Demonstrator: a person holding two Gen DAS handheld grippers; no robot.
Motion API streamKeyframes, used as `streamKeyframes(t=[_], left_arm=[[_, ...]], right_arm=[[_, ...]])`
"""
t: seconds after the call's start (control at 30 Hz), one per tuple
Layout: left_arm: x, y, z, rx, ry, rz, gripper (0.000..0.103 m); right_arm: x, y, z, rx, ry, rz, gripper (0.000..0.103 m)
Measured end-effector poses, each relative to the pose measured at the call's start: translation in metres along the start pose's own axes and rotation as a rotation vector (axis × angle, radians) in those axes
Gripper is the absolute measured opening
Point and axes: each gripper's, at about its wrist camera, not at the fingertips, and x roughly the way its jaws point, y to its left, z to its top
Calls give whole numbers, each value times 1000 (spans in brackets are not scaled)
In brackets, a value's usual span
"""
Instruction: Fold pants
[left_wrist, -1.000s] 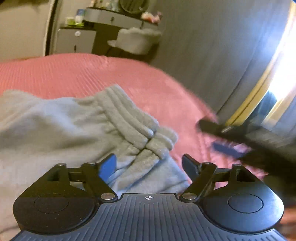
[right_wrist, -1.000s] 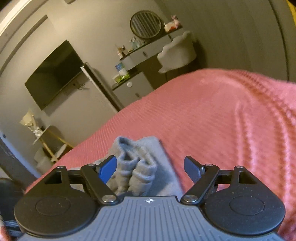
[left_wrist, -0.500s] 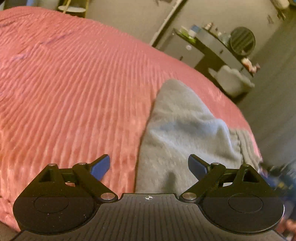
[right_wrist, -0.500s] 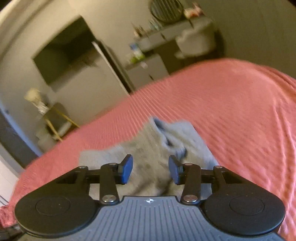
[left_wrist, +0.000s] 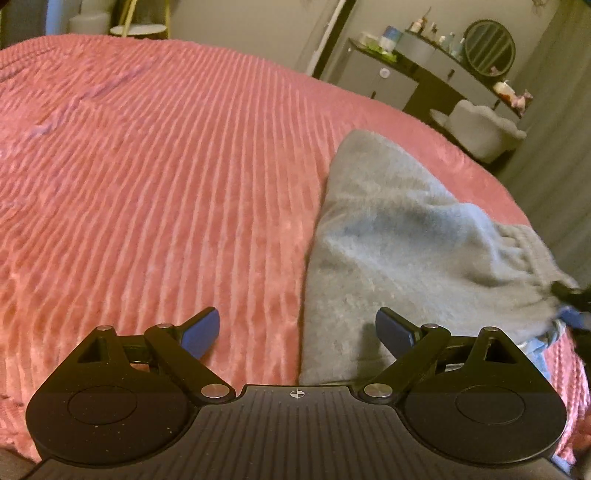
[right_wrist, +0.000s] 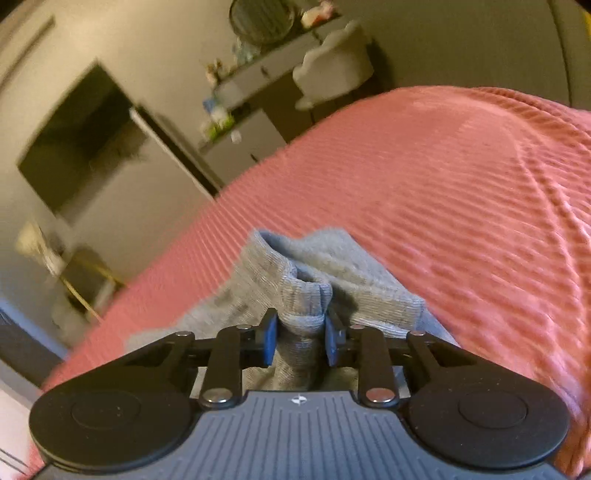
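Observation:
Grey fleece pants (left_wrist: 399, 236) lie bunched on a pink ribbed bedspread (left_wrist: 166, 166). My left gripper (left_wrist: 297, 319) is open and points down at the pants' left edge, with one fingertip over the bedspread and the other over grey fabric. Neither pad touches the cloth. In the right wrist view my right gripper (right_wrist: 300, 332) is closing on the ribbed band of the pants (right_wrist: 295, 280), and a fold of it is pinched between the blue pads. That gripper (left_wrist: 572, 306) also shows dark at the right edge of the left wrist view.
The bedspread (right_wrist: 461, 184) stretches wide to the left and beyond the pants. Past the bed's far edge stand a dresser with a round mirror (left_wrist: 487, 48), a pale chair (left_wrist: 480, 129) and a wall-mounted dark screen (right_wrist: 85, 136).
My left gripper swung from over the waistband to the pants' left edge, staying open. My right gripper moved in on the ribbed band and its jaws came together on it.

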Motion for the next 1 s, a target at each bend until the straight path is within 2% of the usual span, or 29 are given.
streamKeyframes(t=[0.13, 0.23, 0.3, 0.37, 0.4, 0.5, 0.57, 0.63, 0.67, 0.7, 0.77, 0.9, 1.0], left_arm=[[4, -3, -1, 16, 15, 10, 95], [7, -7, -1, 37, 26, 19, 95], [6, -6, -2, 43, 22, 26, 95], [3, -6, -2, 36, 15, 19, 95], [2, -5, -1, 25, 9, 13, 95], [1, -6, 2, 14, 6, -34, 95], [4, -12, 8, 37, 11, -49, 95], [6, -19, 14, 85, 1, -43, 95], [5, -24, 17, 115, -8, -38, 96], [6, -27, 21, 140, -10, -44, 96], [8, -29, 27, 167, 2, -79, 96], [31, -38, 43, 205, 95, -224, 97], [56, -45, 56, 284, 165, -263, 97]], right_arm=[[-30, -18, -3, 37, -51, 26, 24], [-6, -37, -8, 22, 27, -44, 28], [-5, -41, -9, 10, 24, -40, 31], [-14, -36, -5, 18, 12, -20, 44], [-19, -32, 0, -6, -1, -37, 57], [-27, -23, 6, -102, -45, -43, 79], [-18, -21, 7, -161, -8, -40, 86], [4, -22, 6, -238, 104, -72, 86], [16, -23, 4, -283, 167, -132, 86], [24, -29, 4, -307, 223, -147, 86], [22, -40, 11, -260, 252, -87, 86], [24, -54, 35, -205, 310, 55, 86], [51, -65, 50, -199, 424, 135, 86]])
